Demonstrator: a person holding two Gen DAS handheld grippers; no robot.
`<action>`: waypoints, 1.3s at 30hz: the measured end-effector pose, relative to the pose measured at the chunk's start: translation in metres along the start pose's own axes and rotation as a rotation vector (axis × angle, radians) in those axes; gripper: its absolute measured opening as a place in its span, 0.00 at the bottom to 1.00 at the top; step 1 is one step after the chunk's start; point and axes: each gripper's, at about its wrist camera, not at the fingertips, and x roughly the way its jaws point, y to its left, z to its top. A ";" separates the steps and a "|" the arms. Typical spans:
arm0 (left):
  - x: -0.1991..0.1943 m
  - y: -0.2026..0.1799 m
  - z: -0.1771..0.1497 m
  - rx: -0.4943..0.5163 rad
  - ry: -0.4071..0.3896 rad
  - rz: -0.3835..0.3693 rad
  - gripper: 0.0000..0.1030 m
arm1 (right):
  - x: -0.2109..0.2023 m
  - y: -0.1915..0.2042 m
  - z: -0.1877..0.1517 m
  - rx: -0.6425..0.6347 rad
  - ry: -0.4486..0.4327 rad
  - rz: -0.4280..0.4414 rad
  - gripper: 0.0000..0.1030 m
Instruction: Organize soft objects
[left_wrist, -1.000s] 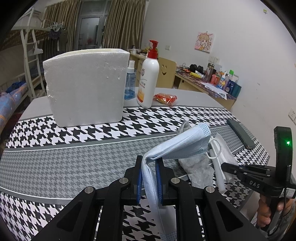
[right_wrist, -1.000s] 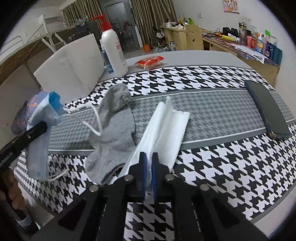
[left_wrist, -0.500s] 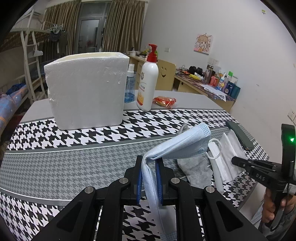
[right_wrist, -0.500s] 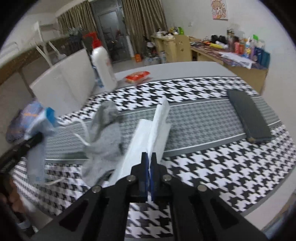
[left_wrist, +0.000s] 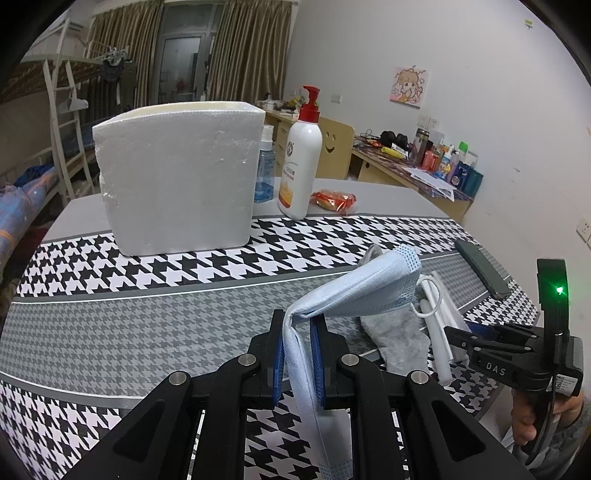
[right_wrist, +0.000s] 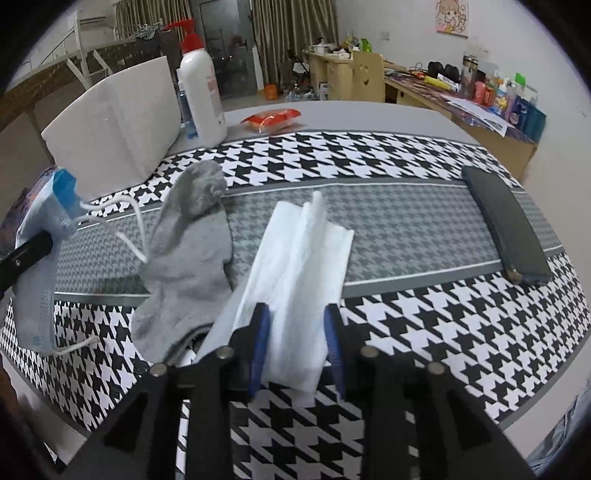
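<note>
The left claw (left_wrist: 297, 350) is clamped on a blue face mask (left_wrist: 354, 295), which drapes over the pads and hangs clear of the worktop (left_wrist: 147, 332); the right claw (right_wrist: 297, 347) is opening, its blue pads standing either side of a folded white tissue (right_wrist: 299, 266) without pressing on it, so the tissue lies loose on the worktop's near edge. A grey sock (right_wrist: 188, 266) lies just left of the tissue, touching or slightly overlapping its near corner; a dark phone (right_wrist: 506, 229) sits well apart at the right; a white foam box (left_wrist: 177, 184) stands at the far left, beside a pump bottle (left_wrist: 301, 162).

The step in hand looks like letting go of the tissue. To do it well, let the pads spread fully before lifting, and draw the claw straight back so neither pad drags the thin sheet or unfolds it; keep the mask high, its ear loop (right_wrist: 125, 229) dangling over the sock and liable to snag; the foam box seems the likely place for these soft things.
</note>
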 end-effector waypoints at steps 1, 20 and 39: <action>0.000 0.001 0.000 0.000 0.000 0.001 0.14 | 0.000 0.001 0.000 -0.003 -0.004 -0.003 0.34; -0.012 0.005 0.005 0.003 -0.036 0.026 0.14 | -0.012 -0.001 0.001 -0.010 -0.075 -0.005 0.03; -0.030 0.013 0.015 0.015 -0.102 0.054 0.14 | -0.055 0.014 0.016 -0.032 -0.213 0.048 0.04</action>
